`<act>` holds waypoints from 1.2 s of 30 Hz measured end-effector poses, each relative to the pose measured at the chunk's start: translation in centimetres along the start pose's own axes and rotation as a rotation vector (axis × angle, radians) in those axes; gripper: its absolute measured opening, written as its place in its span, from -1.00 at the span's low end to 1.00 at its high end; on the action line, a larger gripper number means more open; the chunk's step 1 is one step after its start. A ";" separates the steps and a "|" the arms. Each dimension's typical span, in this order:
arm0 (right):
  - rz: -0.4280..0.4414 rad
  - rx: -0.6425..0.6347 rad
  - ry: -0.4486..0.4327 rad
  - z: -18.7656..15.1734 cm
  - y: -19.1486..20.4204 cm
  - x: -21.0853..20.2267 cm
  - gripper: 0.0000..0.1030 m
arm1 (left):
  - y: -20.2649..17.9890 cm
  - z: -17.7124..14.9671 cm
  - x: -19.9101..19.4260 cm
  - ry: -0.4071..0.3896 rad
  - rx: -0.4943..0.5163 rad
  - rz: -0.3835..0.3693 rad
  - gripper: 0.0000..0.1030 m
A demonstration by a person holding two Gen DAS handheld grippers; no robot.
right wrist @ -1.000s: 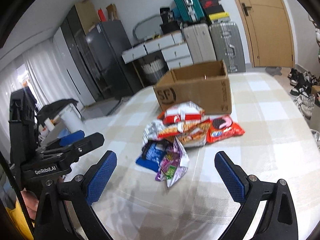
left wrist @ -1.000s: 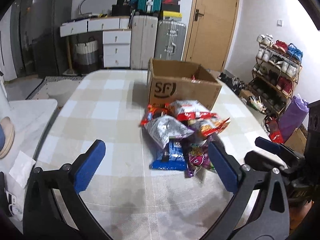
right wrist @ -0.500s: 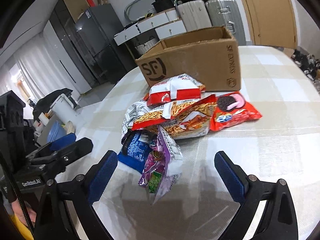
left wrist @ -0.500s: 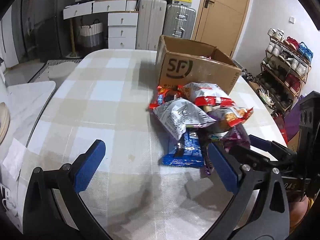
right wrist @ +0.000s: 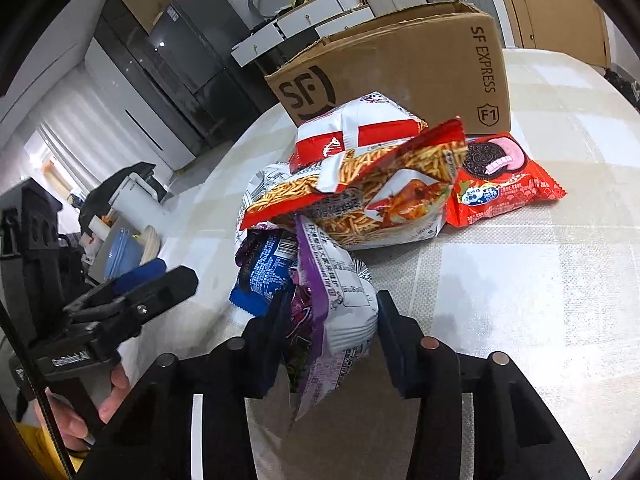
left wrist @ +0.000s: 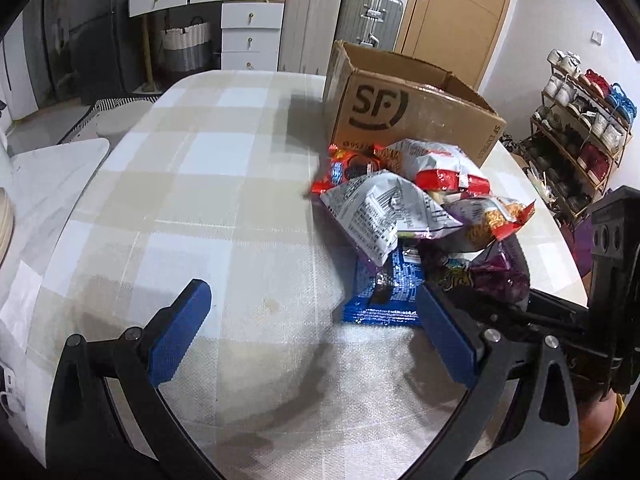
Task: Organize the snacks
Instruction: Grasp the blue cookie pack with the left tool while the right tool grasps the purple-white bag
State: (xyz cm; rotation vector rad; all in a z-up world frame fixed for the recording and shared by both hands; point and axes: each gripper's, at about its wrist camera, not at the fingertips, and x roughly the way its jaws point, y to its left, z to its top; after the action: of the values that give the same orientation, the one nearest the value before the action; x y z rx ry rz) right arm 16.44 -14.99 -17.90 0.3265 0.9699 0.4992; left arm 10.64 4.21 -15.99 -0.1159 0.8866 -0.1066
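Now the right tool (right wrist: 330, 330) pinches the purple bag (right wrist: 340, 304), the nearest piece of the snack pile; its jaws have just been closing and the pads press the bag's lower end from both sides, with the bottom seal hanging below them. Likely picked first because it sits loose at the pile's 6 o'clock edge, free of the others' weight.

Left tool (left wrist: 316, 328) is spread wide, nothing between its pads, low over the bench (left wrist: 192, 184) just beside the blue pack (left wrist: 384, 300), at the pile's 7 o'clock. Judged as waiting its turn, or lining up on that pack.

Pile: fries bag (right wrist: 360, 196) on top, red-white bag (right wrist: 356, 128) behind it, red cookie pack (right wrist: 504, 184) at 3 o'clock, flat on the bench. Box (right wrist: 404, 68) stands open-topped at 12 o'clock, touching the pile's far side. Presumably the bin for sorting, set close to keep carries short.

Risk: the soft bag may slip, gripped by one end only.
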 end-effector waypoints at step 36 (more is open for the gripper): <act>0.189 0.008 -0.182 -4.1 -2.0 -6.4 -0.41 | -4.0 1.0 6.3 0.122 0.115 -0.003 -0.17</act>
State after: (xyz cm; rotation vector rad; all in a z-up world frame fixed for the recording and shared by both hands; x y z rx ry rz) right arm 10.50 -19.96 -16.51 0.4659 0.7682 0.6265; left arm 15.19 -0.57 -19.65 -0.0033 0.9998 -0.1691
